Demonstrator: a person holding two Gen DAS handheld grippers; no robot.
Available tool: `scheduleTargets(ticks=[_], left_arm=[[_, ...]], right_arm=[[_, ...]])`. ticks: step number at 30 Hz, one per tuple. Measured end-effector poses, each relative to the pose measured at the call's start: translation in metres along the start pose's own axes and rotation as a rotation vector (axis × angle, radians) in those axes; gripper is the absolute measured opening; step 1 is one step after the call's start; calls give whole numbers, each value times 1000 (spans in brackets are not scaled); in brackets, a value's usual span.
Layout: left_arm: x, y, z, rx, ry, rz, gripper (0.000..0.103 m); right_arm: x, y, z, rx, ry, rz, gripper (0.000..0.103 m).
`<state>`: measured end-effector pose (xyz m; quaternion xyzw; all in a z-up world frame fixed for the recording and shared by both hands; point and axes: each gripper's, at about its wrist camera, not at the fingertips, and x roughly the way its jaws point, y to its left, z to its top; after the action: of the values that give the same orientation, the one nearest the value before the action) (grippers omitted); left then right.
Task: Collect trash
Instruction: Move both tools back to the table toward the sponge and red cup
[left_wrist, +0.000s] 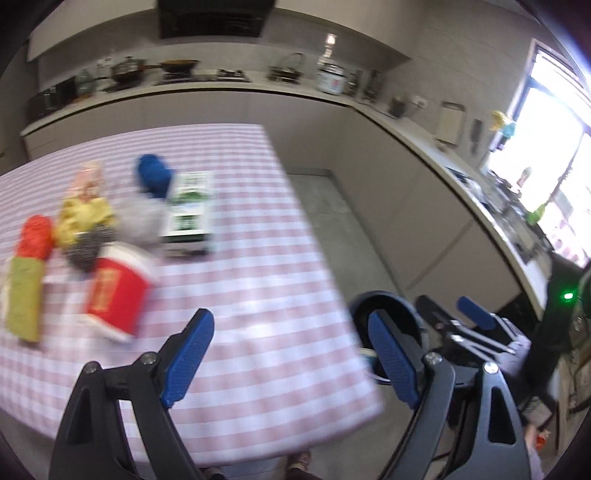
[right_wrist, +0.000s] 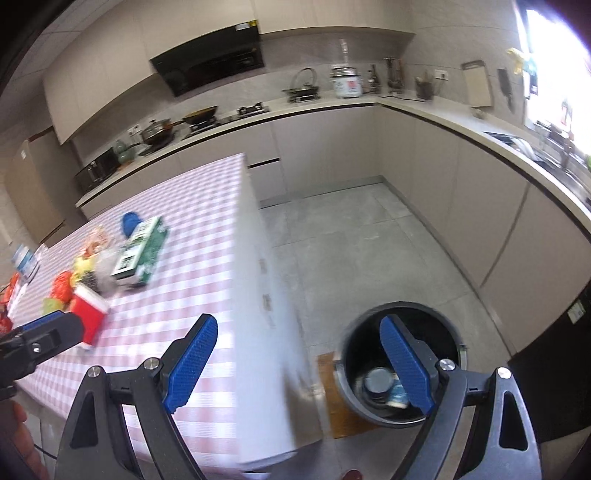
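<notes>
Trash lies in a heap on the pink checked table (left_wrist: 258, 280): a red cup (left_wrist: 118, 291), a green and white carton (left_wrist: 190, 206), a blue wad (left_wrist: 153, 175), a yellow wrapper (left_wrist: 83, 218), a red and green packet (left_wrist: 27, 273). My left gripper (left_wrist: 291, 354) is open and empty above the table's near right part. My right gripper (right_wrist: 299, 362) is open and empty, over the table edge beside the dark bin (right_wrist: 400, 362), which holds some trash. The heap also shows in the right wrist view, with the carton (right_wrist: 142, 251) and the cup (right_wrist: 88, 310).
The bin (left_wrist: 388, 314) stands on the grey floor right of the table, on a brown mat (right_wrist: 332, 398). Kitchen counters (right_wrist: 480, 129) with pots and a rice cooker (right_wrist: 345, 83) run along the back and right walls. The right gripper shows in the left view (left_wrist: 476, 325).
</notes>
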<state>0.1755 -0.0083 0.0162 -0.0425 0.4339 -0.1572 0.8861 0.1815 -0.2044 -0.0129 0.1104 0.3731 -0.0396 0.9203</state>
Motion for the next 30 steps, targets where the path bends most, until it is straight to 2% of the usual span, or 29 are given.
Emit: scheduleTargets(ticks=[4,13,21,30], left_arm=[[-10,52,-7,-28,-28,95,87],[-32,139,-11,-63,-85,225,87],[-39,193,-17,-72,-84,272,87],[-38,241,-19,-92,-68,289,87]], right_arm=[[8,40,-5,-37,12,41,91],[24,139,-13,-97,13,121,94],[33,200,-23,-122,30,152,96],[47,243,-26,-137,57,166,98]])
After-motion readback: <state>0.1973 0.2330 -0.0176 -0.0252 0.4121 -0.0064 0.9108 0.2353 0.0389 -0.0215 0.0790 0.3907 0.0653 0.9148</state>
